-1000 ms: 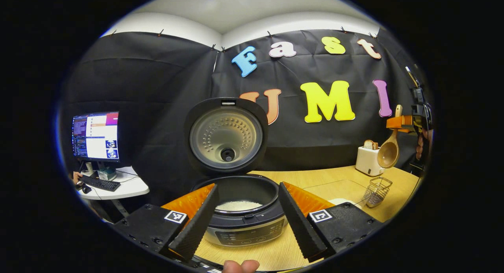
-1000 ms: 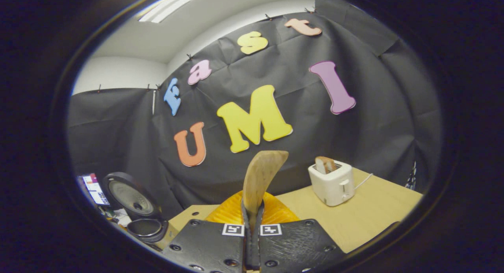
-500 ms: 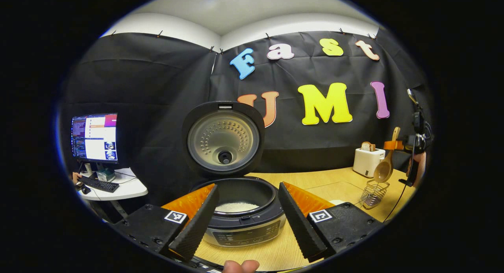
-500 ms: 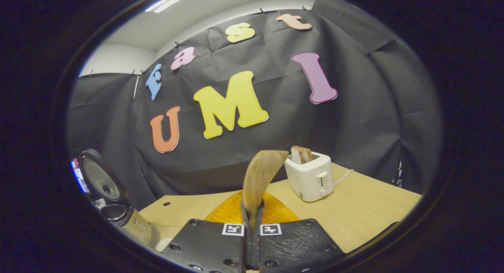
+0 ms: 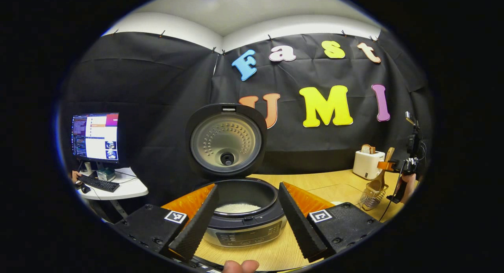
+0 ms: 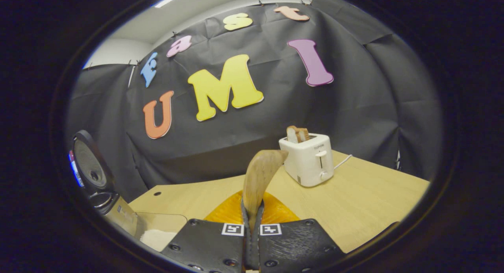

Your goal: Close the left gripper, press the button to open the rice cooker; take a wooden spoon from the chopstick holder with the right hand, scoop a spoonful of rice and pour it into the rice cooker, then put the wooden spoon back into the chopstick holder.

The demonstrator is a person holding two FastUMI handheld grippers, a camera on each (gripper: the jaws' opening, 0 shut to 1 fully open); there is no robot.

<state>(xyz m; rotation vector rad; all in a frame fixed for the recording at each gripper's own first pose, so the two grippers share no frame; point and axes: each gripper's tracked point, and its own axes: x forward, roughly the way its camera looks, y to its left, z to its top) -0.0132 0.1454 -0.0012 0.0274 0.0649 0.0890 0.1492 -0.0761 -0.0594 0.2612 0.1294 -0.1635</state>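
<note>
The rice cooker [image 5: 244,225] stands right in front of my left gripper [image 5: 246,220], lid [image 5: 225,141] raised, white rice [image 5: 237,207] in the pot. That gripper is open, one finger on each side of the cooker, holding nothing. Far right, my right gripper [image 5: 388,165] holds the wooden spoon [image 5: 378,183] upright, its bowl down inside the wire chopstick holder [image 5: 368,196]. In the right gripper view, my right gripper [image 6: 252,212] is shut on the wooden spoon [image 6: 258,176], whose handle end sticks up between the fingers. The open cooker [image 6: 92,174] shows at the left edge there.
A white toaster [image 6: 311,158] with bread stands at the back of the wooden table [image 6: 362,202]. A clear container holding rice [image 6: 157,235] sits between cooker and holder. A side desk with a monitor [image 5: 95,136] and keyboard stands to the left.
My right gripper has come down with the spoon, from high above the table until the spoon's bowl is inside the wire holder. The left gripper stayed put, open.
</note>
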